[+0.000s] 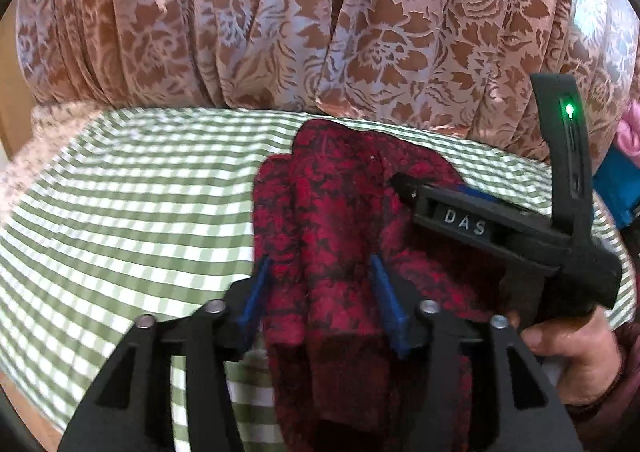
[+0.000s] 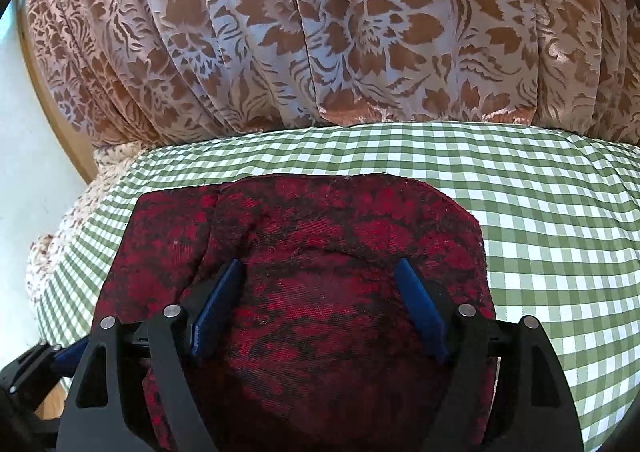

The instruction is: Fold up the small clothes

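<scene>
Fingers (image 1: pixel 382 280) of both grippers stand apart and hold nothing, over the red cloth (image 2: pixel 320 252) lying folded small at 6 o'clock on the checked table (image 2: pixel 540 232), so little folding looks left.

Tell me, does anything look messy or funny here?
Nothing is spilled or broken. The red garment lies bunched and lumpy on the green checked cloth, only partly folded, with one edge hanging crooked on its left side in the right wrist view.

"das" on right tongs (image 1: pixel 404 182).
</scene>
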`<state>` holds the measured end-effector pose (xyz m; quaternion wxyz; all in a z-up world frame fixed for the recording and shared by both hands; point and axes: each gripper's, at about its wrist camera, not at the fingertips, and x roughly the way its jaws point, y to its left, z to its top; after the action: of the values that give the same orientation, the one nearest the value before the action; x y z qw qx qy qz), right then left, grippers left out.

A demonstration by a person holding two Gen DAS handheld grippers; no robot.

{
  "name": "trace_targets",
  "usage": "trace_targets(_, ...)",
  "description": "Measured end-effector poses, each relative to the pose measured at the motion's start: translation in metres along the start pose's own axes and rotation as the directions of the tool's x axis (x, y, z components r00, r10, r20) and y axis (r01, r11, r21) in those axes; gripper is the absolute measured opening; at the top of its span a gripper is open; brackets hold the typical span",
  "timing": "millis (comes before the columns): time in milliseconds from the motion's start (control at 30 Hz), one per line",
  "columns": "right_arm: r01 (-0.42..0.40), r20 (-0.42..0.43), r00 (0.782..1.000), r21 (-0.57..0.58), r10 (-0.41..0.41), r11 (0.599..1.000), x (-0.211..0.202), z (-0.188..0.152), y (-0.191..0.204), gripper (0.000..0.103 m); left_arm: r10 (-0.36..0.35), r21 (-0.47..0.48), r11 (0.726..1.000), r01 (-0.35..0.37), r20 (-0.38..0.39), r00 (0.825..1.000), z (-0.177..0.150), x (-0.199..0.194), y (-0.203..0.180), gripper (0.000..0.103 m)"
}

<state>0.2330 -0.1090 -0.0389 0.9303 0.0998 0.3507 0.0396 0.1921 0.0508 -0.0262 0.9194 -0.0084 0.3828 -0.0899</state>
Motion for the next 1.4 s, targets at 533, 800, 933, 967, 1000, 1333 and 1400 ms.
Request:
trace_targets(533,-0.195,-0.056,0.978,0.085,0.200,0.977,-0.061,-0.011,-0.050,0.099,-0.067,-0.080,0.995,0.063,-0.039,0.997,-0.004,0.003,0.027,0.088)
trace_targets(800,-0.312,-0.094,0.929,0.313,0.357,0.897,-0.055,-0.052,-0.112,0.099,-0.230,-0.195,0.957,0.215,-0.056,0.972,-0.011,0.020,0.049,0.095)
trace_targets(933,-0.393,-0.087,0.887,0.376,0.454,0.839,-0.047,-0.061,-0.117,0.100,-0.320,-0.268,0.917,0.296,-0.054,0.946,-0.016,0.027,0.056,0.095)
trace_targets(967,-0.421,-0.094,0.866,0.392,0.491,0.818,-0.043,-0.062,-0.117,0.100,-0.364,-0.293,0.896,0.334,-0.052,0.930,-0.017,0.030,0.059,0.095)
trace_targets(1000,-0.448,-0.110,0.839,0.416,0.533,0.791,-0.037,-0.065,-0.116,0.100,-0.387,-0.309,0.883,0.354,-0.051,0.921,-0.018,0.032,0.062,0.096)
trace_targets(1333,-0.546,-0.151,0.757,0.388,0.635,0.743,-0.008,-0.065,-0.106,0.100,-0.615,-0.448,0.706,0.549,-0.004,0.788,-0.033,0.070,0.075,0.095)
trace_targets(1400,-0.567,-0.155,0.739,0.384,0.656,0.729,-0.001,-0.064,-0.104,0.100,-0.659,-0.450,0.669,0.592,0.009,0.752,-0.034,0.074,0.074,0.084)
